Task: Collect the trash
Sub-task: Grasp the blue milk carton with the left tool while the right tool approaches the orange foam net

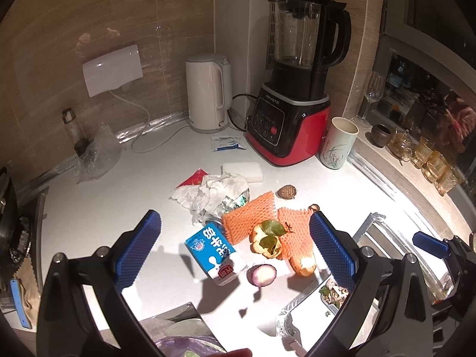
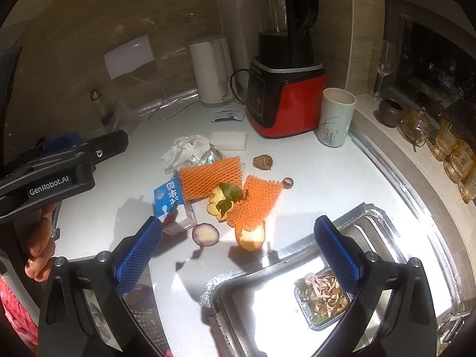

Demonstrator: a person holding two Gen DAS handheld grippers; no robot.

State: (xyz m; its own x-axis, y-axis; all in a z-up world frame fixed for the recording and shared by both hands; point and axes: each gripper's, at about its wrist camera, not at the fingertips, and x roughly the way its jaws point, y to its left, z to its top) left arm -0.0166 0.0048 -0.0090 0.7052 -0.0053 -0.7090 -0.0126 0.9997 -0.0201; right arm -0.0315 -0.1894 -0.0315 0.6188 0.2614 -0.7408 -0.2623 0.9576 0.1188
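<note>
I see the trash scattered on the white tabletop (image 1: 98, 208) in front of the red blender (image 1: 290, 125). Both the left gripper (image 1: 235, 250) and right gripper (image 2: 238, 250) hover with jaws apart, holding nothing. Nearest the blender lies crumpled paper (image 1: 214, 192), soft and light. Further out lie orange foam netting (image 1: 250, 218), springy, and the milk carton (image 1: 215, 253): stiff, probably light, best pinched across its flat sides.

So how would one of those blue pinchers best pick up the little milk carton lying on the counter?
Probably across its two long flat sides near the middle, coming down from above. The milk carton lies flat on the counter, a boxy shape narrower than the open left gripper. The purple slice lies close by its end, so stay mid-body.
</note>
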